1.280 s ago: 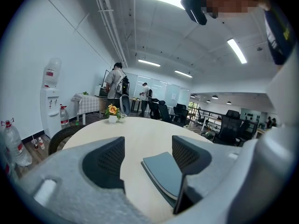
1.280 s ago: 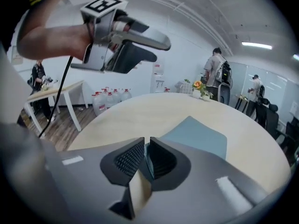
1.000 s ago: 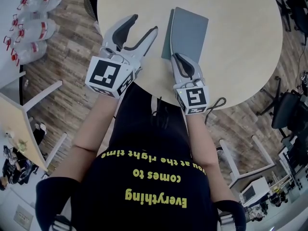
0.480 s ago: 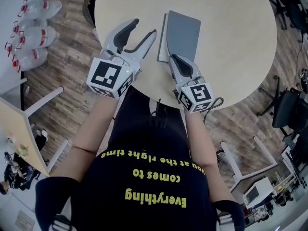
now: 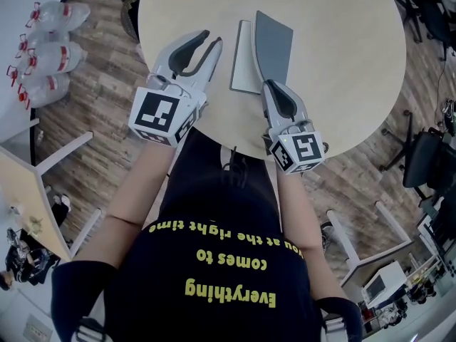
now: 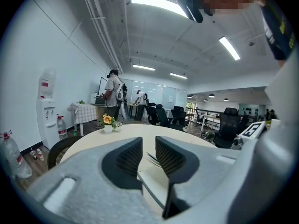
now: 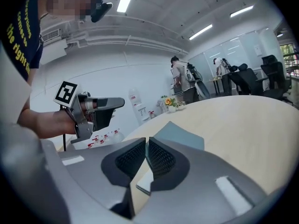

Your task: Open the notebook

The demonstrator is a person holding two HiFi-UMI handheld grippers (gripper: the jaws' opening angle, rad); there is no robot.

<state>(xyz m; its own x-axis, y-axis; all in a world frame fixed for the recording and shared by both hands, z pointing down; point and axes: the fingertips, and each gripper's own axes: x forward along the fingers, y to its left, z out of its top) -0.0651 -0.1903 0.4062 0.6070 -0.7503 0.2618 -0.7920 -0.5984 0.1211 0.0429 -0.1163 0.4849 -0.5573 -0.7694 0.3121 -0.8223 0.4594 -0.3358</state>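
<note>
notebook lay on desk, cover part-lifted | my right gripper was clamped on cover's edge | my left gripper, jaws just narrowed, held nothing beside it | risk: thin cover could slip; unpinned notebook could drag

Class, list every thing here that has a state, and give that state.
notebook: partly open, grey cover raised off the pages.
right tongs: shut on the grey cover.
left tongs: jaws have just been closing, a gap remains, nothing between them.

Right tongs hold the notebook cover raised, left tongs beside.
</note>
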